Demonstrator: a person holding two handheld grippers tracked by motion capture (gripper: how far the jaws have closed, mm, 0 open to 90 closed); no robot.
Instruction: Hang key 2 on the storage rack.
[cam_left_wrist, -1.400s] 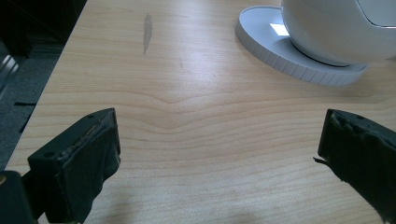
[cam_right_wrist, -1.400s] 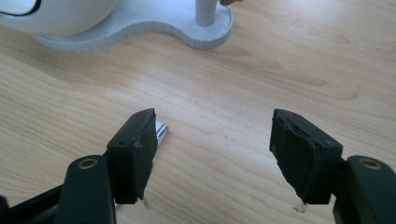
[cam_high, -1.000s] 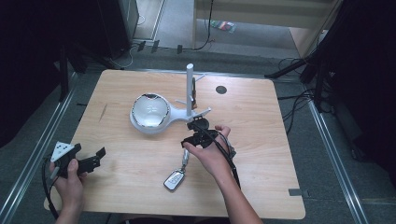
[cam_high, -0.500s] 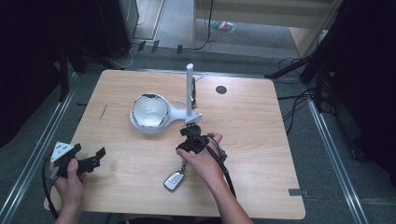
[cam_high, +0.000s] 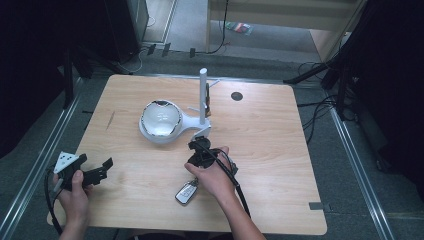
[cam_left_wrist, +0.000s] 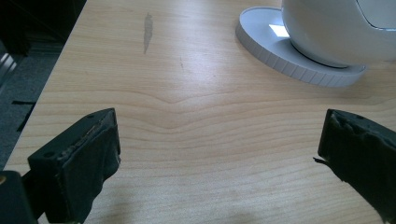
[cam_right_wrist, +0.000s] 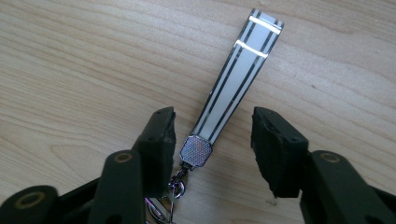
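A key fob (cam_high: 185, 192) lies on the wooden table (cam_high: 280, 150) near the front edge. Its white strap with black stripes (cam_right_wrist: 238, 79) runs away from a metal clasp (cam_right_wrist: 196, 151) and key ring. My right gripper (cam_right_wrist: 212, 140) is open, one jaw on each side of the strap's clasp end, not touching it. In the high view the right gripper (cam_high: 196, 161) points down just beyond the fob, held by a hand. My left gripper (cam_high: 102, 170) is open at the table's front left with nothing between its jaws (cam_left_wrist: 219, 144).
A white stand (cam_high: 202, 100) with an upright post and a round domed bowl (cam_high: 161, 120) sits mid-table; its ribbed base (cam_left_wrist: 299, 65) is ahead of the left gripper. A dark round hole (cam_high: 236, 95) marks the far right of the tabletop.
The right hand and its gripper have moved toward the front edge and down over the fob's strap. The left gripper has stayed put.
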